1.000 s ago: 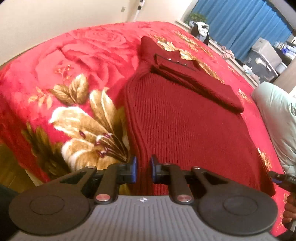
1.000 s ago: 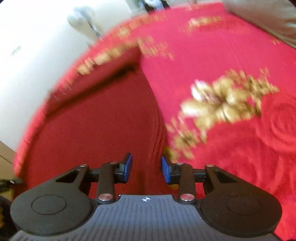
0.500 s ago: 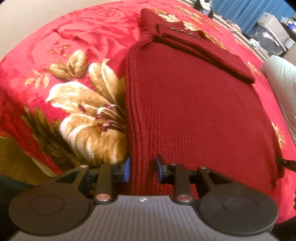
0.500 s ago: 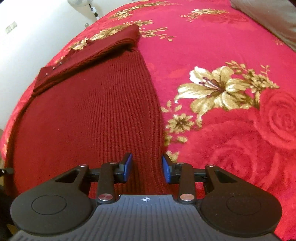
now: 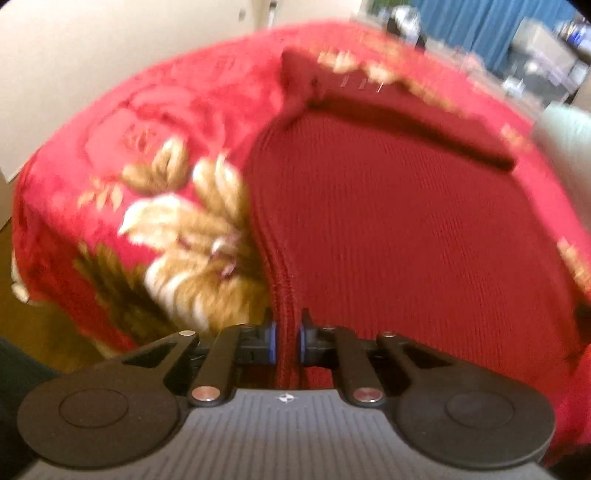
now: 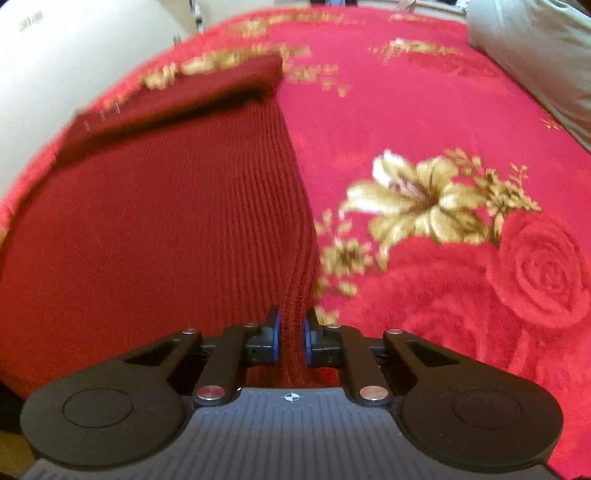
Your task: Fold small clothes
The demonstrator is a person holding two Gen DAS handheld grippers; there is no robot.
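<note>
A dark red knitted sweater (image 5: 388, 229) lies flat on a red flowered blanket (image 5: 147, 129). Its far end is folded over into a thick band (image 5: 406, 110). My left gripper (image 5: 286, 339) is shut on the sweater's near left edge, which bunches into a ridge between the pads. In the right wrist view the same sweater (image 6: 166, 221) fills the left half, its folded band (image 6: 184, 99) at the far end. My right gripper (image 6: 291, 341) has its jaws closing on the near right edge, the knit pinched between the blue pads.
The blanket (image 6: 424, 92) spreads out to the right of the sweater, with a pale pillow (image 6: 535, 48) at its far right. In the left view the bed's edge drops off at the left, and blue curtains (image 5: 480, 22) and furniture stand beyond the bed.
Both grippers have closed on the sweater's near corners; half a second ago their jaws stood apart around the edges. The fabric now puckers up between the pads.
</note>
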